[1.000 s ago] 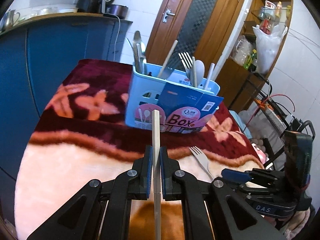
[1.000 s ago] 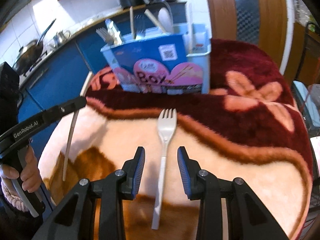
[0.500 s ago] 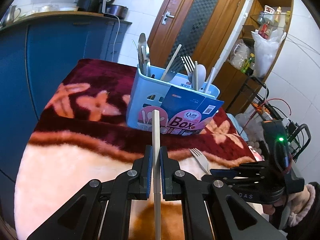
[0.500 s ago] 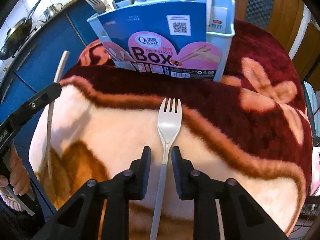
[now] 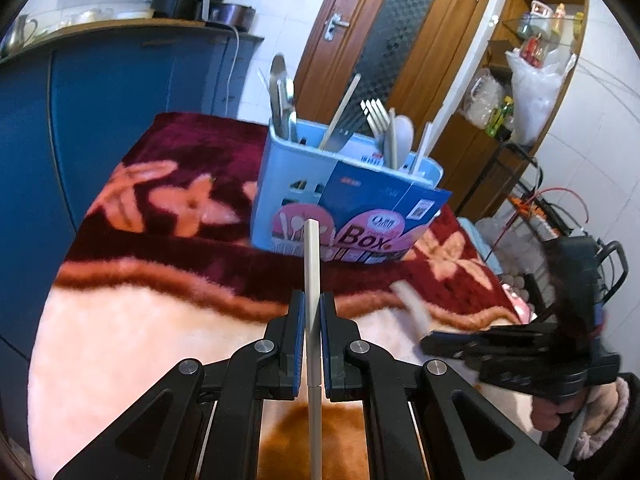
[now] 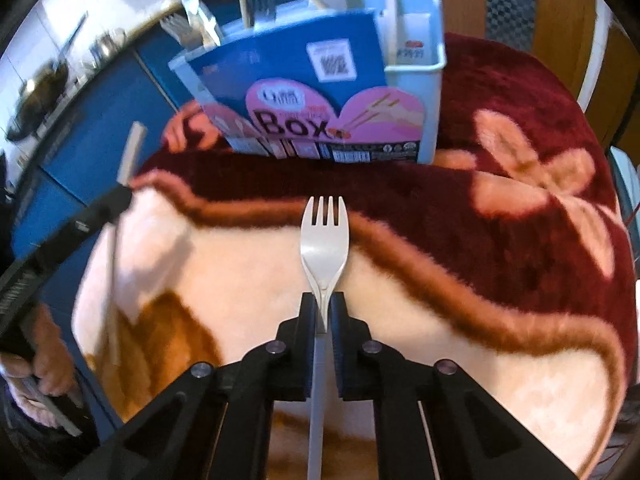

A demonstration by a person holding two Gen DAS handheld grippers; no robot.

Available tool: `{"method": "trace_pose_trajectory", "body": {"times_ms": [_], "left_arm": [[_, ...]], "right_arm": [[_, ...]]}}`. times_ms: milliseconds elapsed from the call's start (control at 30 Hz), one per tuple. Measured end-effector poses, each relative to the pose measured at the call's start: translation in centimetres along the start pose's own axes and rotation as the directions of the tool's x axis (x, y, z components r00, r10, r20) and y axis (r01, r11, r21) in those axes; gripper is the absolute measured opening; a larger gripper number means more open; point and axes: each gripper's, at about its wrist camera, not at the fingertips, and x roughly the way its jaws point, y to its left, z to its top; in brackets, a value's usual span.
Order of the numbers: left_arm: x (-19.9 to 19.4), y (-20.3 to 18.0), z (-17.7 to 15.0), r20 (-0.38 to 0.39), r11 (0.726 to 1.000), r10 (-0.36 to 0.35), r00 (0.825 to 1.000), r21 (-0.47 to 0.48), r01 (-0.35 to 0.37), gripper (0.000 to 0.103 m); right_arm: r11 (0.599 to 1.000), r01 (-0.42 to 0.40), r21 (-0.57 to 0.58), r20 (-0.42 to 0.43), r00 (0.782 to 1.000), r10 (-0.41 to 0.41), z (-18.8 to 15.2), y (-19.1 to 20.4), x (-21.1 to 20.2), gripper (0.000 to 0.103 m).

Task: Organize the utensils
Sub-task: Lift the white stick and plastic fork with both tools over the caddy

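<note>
A light blue utensil holder (image 5: 344, 188) with a "Box" card on its front stands on the blanket, holding several forks, spoons and sticks. My left gripper (image 5: 313, 300) is shut on a pale chopstick (image 5: 311, 248) that points at the holder. In the right wrist view a white plastic fork (image 6: 324, 240) lies tines toward the holder (image 6: 320, 92). My right gripper (image 6: 323, 300) is closing on the fork's neck, and its pads press the handle. The left gripper (image 6: 120, 196) and its chopstick (image 6: 132, 148) show at that view's left.
A plush blanket (image 5: 160, 340), dark red and cream with flowers, covers the table. Blue cabinets (image 5: 120, 100) stand to the left, a wooden door (image 5: 392, 40) behind the holder, and shelves and a wire rack (image 5: 552, 216) to the right. A sleeved hand (image 5: 592, 412) holds the right gripper.
The right gripper's jaws have come together from wide apart onto the fork's handle, and it has moved forward toward the fork's head. The left gripper with its chopstick has stayed put.
</note>
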Motion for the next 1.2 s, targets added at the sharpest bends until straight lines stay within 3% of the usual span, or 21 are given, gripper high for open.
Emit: {"method": "trace_pose_trajectory", "body": {"times_ms": [133, 300, 467, 700, 967, 1200], "left_arm": [[0.8, 0.4, -0.1, -0.038, 0.999, -0.019, 0.999, -0.039, 0.017, 0.007], [-0.3, -0.2, 0.6, 0.024, 0.998, -0.043, 0.999, -0.041, 0.044, 0.007], [-1.5, -1.3, 2.3, 0.124, 1.000, -0.023, 0.992, -0.009, 0.024, 0.007], [-1.8, -1.8, 5.7, 0.220, 1.000, -0.008, 0.975, -0.005, 0.010, 0.007], [-2.8, -2.1, 9.7, 0.385, 1.000, 0.014, 0.923, -0.018, -0.008, 0.007], [-2.5, -2.5, 12.9, 0.526, 0.999, 0.048, 0.849, -0.019, -0.044, 0.007]], "right_arm": [[0.998, -0.057, 0.031, 0.088, 0.995, 0.054, -0.5, -0.5, -2.0, 0.009], [0.997, -0.073, 0.019, 0.229, 0.971, 0.066, -0.4, -0.6, -4.5, 0.009], [0.998, -0.059, 0.008, 0.390, 0.919, 0.051, -0.2, -0.5, -6.6, 0.009], [1.000, -0.011, -0.007, 0.521, 0.854, 0.014, 0.6, -0.4, -8.9, 0.009], [0.999, 0.032, -0.024, 0.605, 0.796, -0.011, 1.4, -0.5, -11.0, 0.009], [0.999, 0.042, -0.020, 0.641, 0.767, -0.019, 2.5, -0.8, -11.8, 0.009]]}}
